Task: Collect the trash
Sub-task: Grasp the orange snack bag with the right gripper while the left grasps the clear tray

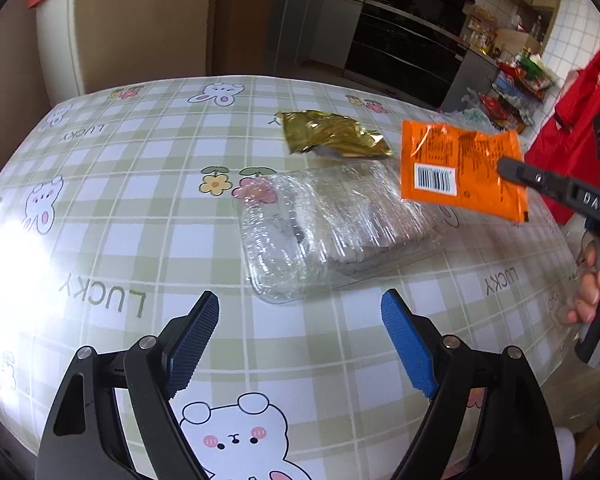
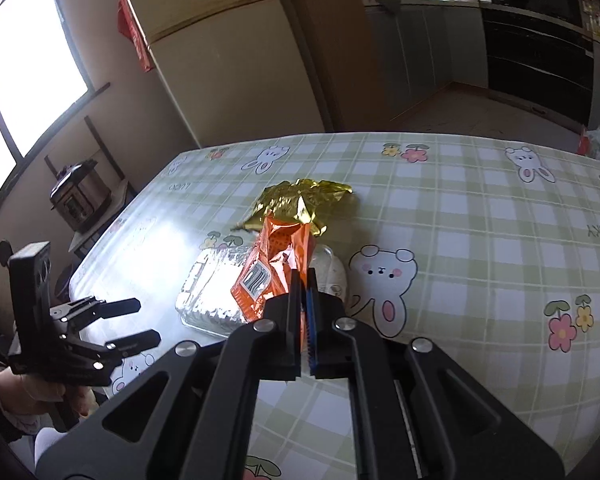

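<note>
The right gripper [image 2: 305, 280] is clamped on the edge of an orange snack wrapper [image 1: 460, 168], which hangs lifted off the table [image 1: 140, 208] with its barcode side facing the left wrist camera. The left gripper [image 1: 300, 300] stands wide apart with nothing between its blue pads [image 1: 192, 344], hovering over the checked, bear-printed tablecloth just short of a clear plastic tray [image 1: 320, 236]. That crinkled tray lies flat on the cloth directly under and beside the raised orange wrapper, and in the right wrist view the wrapper hides part of it. Beyond the tray, close to its far edge, sits a crumpled gold foil wrapper [image 1: 332, 136]. A hand [image 1: 596, 292] holds the right gripper's handle at the table's edge. Past the table stand a cream fridge [image 2: 220, 60], dark kitchen cabinets [image 1: 412, 44] and a rack of packaged goods [image 1: 512, 92]; a pressure cooker [image 2: 80, 200] sits on a low stand by the window
</note>
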`<state>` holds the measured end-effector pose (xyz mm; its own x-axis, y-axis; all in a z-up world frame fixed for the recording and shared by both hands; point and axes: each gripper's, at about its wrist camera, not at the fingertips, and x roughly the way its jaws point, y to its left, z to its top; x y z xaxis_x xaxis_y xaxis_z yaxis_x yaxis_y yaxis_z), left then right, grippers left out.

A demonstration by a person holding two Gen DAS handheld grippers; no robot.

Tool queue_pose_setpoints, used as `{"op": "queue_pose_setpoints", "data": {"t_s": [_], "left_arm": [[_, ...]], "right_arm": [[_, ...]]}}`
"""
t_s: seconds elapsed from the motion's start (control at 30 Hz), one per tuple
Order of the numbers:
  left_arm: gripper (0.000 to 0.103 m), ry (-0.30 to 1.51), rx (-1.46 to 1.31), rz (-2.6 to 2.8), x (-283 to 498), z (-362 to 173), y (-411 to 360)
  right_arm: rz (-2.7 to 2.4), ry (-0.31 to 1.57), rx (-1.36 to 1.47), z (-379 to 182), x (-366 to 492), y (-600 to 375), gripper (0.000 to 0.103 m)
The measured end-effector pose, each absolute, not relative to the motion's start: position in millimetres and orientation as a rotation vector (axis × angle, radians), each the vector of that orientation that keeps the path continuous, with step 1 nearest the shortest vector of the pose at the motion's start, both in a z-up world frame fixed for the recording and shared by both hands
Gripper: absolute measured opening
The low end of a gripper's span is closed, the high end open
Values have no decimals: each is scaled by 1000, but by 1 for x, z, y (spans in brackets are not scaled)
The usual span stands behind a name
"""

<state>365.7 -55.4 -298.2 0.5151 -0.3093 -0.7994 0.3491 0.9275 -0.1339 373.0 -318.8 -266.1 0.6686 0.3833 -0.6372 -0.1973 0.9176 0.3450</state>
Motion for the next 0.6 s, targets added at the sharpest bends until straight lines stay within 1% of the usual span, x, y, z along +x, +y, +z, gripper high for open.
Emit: {"op": "queue_pose_setpoints", "data": {"t_s": [0.3, 0.47, 0.6], "left_arm": [[81, 826, 437, -476, 371, -310, -153], [81, 776, 647, -505, 372, -323, -195], [81, 778, 726, -512, 375, -333, -211]], "right_arm": [[260, 760, 357, -254, 365, -367, 6], [239, 751, 394, -255, 363, -388, 6], [240, 745, 409, -256, 364, -395, 6]]}}
